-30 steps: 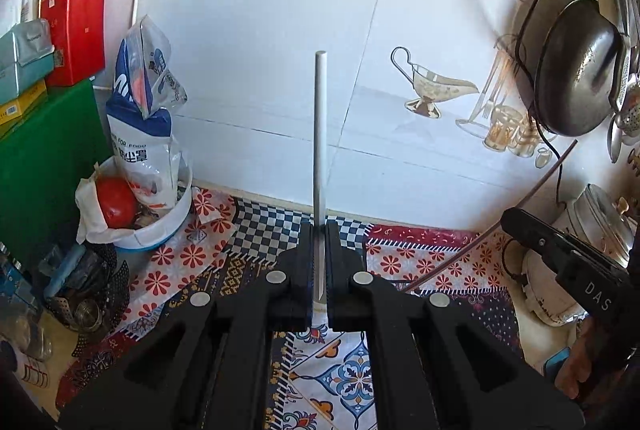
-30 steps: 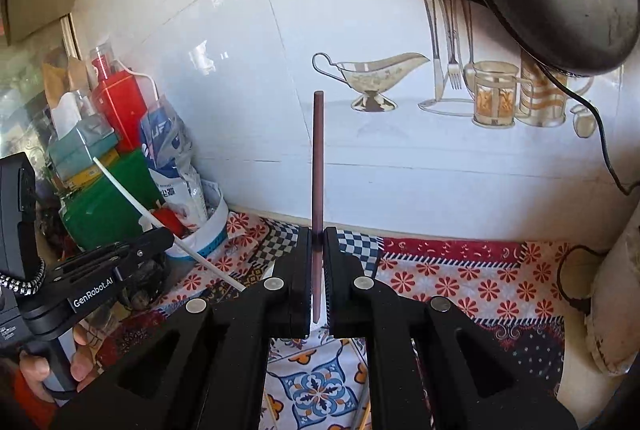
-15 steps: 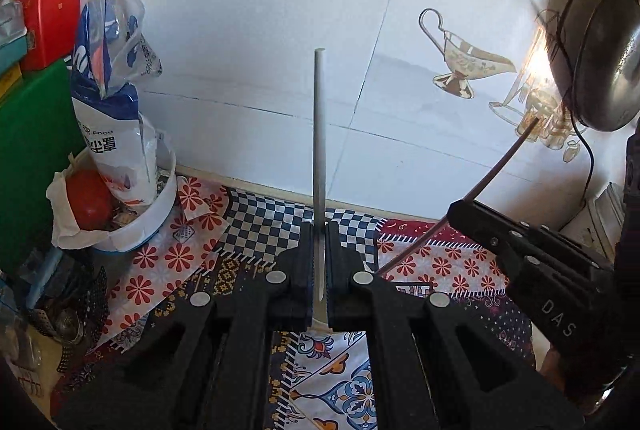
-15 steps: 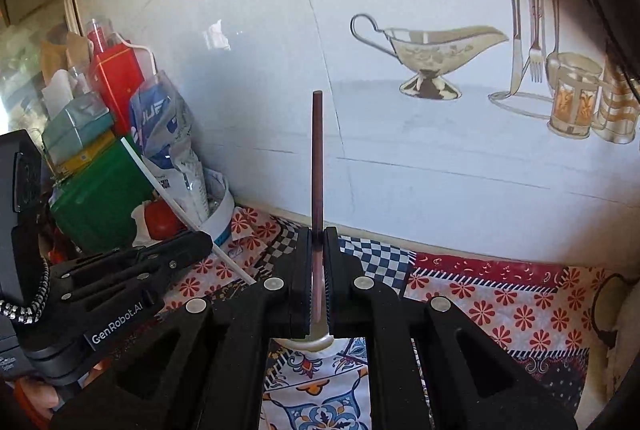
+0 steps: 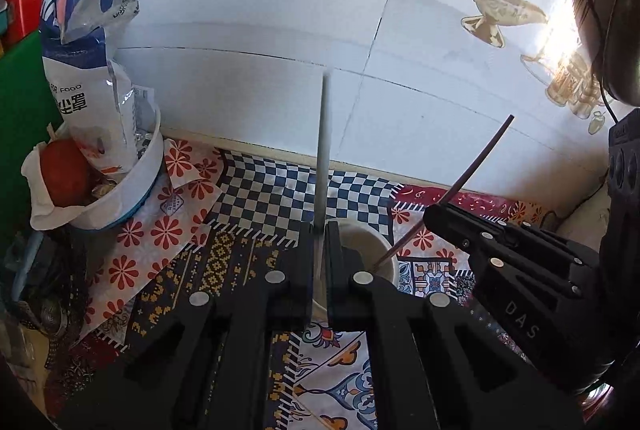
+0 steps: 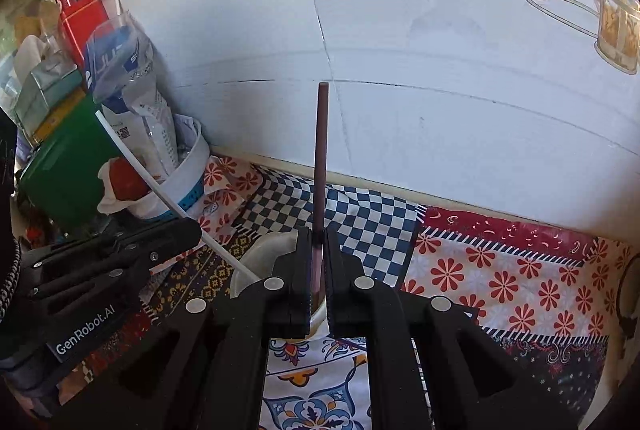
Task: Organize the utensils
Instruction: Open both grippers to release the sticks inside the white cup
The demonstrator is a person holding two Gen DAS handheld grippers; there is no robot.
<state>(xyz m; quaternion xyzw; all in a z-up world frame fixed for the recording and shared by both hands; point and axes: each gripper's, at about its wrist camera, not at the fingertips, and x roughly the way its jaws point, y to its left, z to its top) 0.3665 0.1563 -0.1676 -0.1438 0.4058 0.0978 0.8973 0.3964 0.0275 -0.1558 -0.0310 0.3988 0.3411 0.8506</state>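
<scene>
Both tools are matte black plastic. The left gripper has 2 flat-sided fingers with round silver screw heads; seen from the other side it bears white "GenRobot.AI" lettering and a braided cable. The right gripper reads "DAS".

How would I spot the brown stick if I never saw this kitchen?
Find the patchwork cloth below the white tiled wall. A white cup sits there; the right claw holds the brown stick above it. The other stick is white.
</scene>
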